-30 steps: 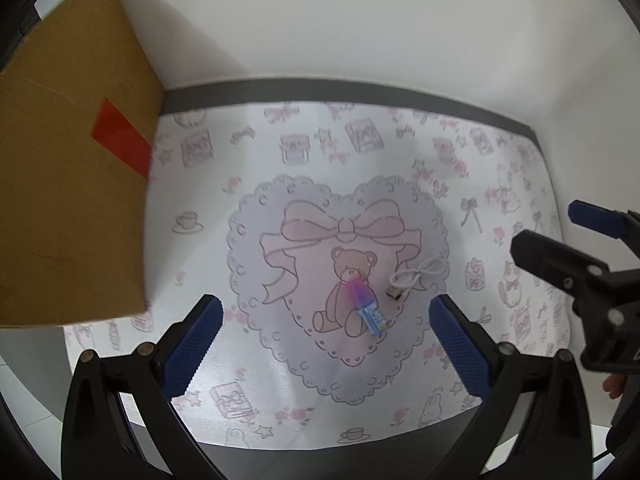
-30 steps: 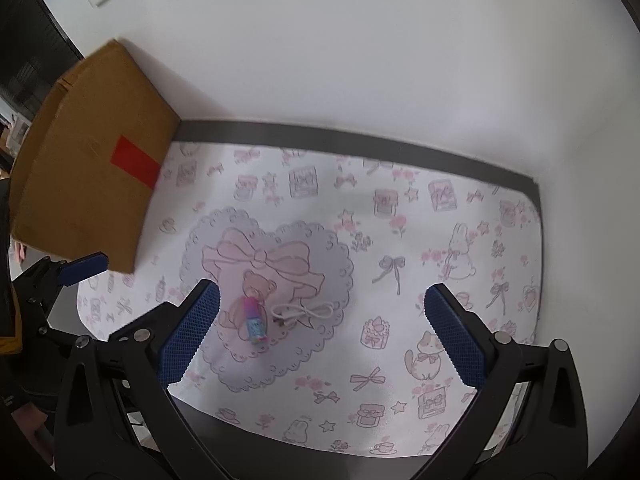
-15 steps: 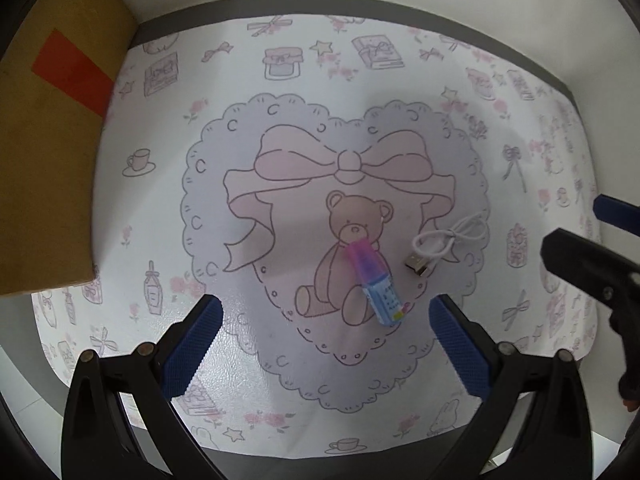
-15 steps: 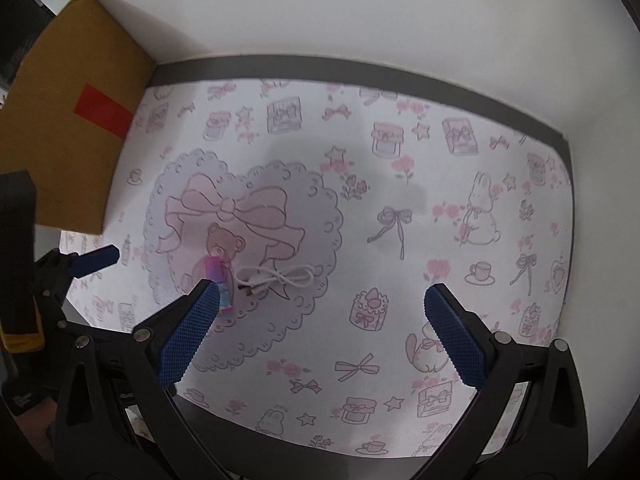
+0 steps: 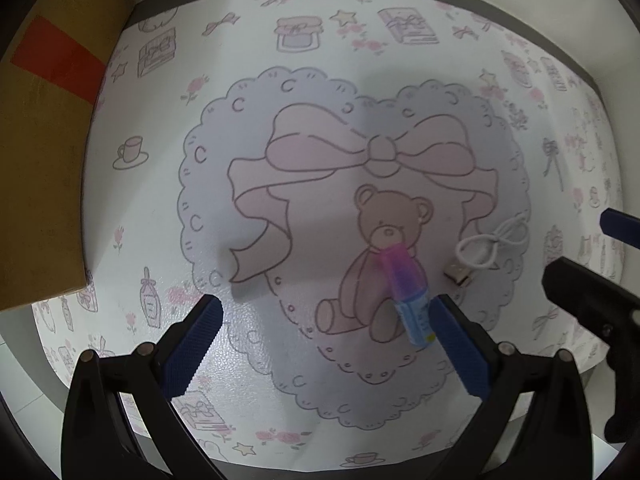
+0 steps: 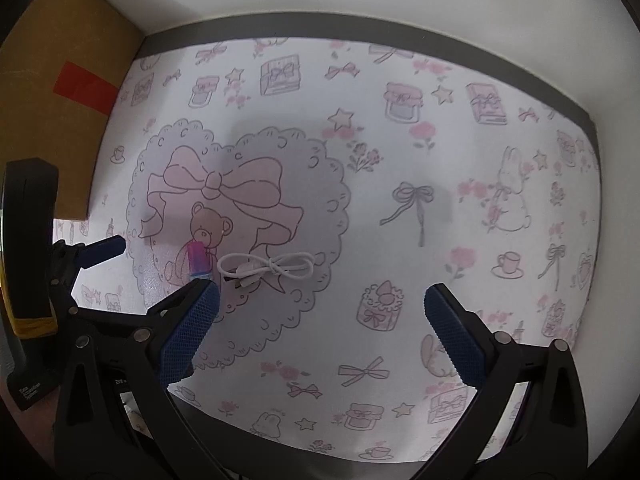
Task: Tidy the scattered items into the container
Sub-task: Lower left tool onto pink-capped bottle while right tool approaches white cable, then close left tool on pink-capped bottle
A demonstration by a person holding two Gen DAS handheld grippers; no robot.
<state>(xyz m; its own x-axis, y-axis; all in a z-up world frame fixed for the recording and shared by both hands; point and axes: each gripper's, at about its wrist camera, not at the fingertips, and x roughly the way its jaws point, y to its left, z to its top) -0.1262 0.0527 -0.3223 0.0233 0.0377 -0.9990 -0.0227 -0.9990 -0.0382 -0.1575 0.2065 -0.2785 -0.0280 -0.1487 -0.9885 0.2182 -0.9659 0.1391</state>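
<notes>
A small pink-and-blue tube (image 5: 406, 294) lies on the teddy bear print of the mat; it also shows in the right wrist view (image 6: 198, 260). A coiled white USB cable (image 5: 486, 250) lies just right of it, seen too in the right wrist view (image 6: 268, 268). The cardboard box (image 5: 44, 148) stands at the left edge of the mat, and also shows in the right wrist view (image 6: 60, 96). My left gripper (image 5: 324, 344) is open, low over the mat, its right finger beside the tube's blue end. My right gripper (image 6: 320, 340) is open and empty, the cable just beyond its left finger.
The patterned mat (image 6: 440, 200) covers the table up to a grey strip and white wall behind. The right gripper's fingers (image 5: 580, 296) reach in at the right of the left wrist view. The left gripper's body (image 6: 32, 260) fills the left edge of the right wrist view.
Both grippers have moved forward and down towards the mat. The tube and cable look larger and sit closer to the fingertips. Neither item has moved.
</notes>
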